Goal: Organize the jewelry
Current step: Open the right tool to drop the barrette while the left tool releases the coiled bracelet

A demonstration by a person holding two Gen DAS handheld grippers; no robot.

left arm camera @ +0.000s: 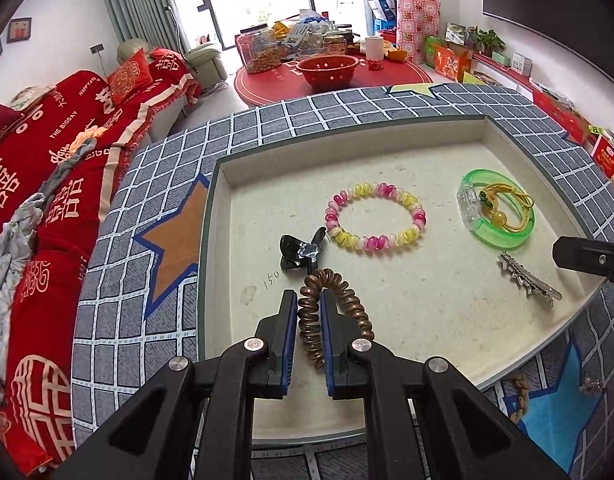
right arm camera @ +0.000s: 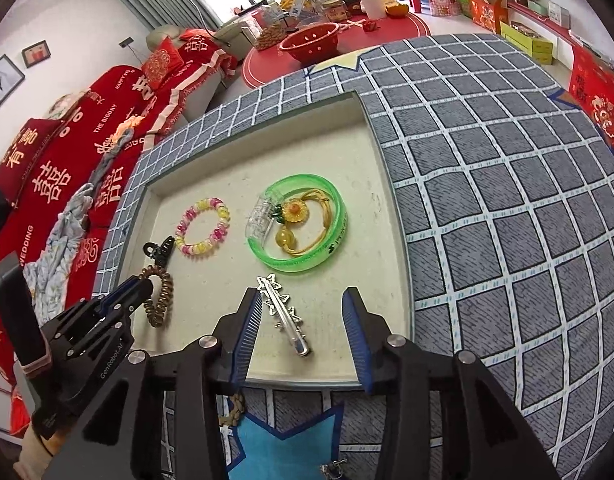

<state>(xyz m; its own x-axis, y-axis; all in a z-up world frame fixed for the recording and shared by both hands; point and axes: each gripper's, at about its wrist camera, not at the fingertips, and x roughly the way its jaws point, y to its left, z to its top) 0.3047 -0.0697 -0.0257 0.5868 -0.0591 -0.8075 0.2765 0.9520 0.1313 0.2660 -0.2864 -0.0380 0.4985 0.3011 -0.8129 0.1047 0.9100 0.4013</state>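
The left claw (left arm camera: 309,308) is closed on a brown spiral hair tie (left arm camera: 331,312), pinching one side of its loop low over the near-left part of the tray (left arm camera: 227,168). The right claw (right arm camera: 303,308) is spread open around the silver star hair clip (right arm camera: 285,314), which lies on the tray floor with its long axis running away from the claw, nearer the left pad. The right hand is clearly nearer this clip.

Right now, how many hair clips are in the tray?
2: a black claw clip at the left beside the brown coil tie, and a silver star clip near the front edge.
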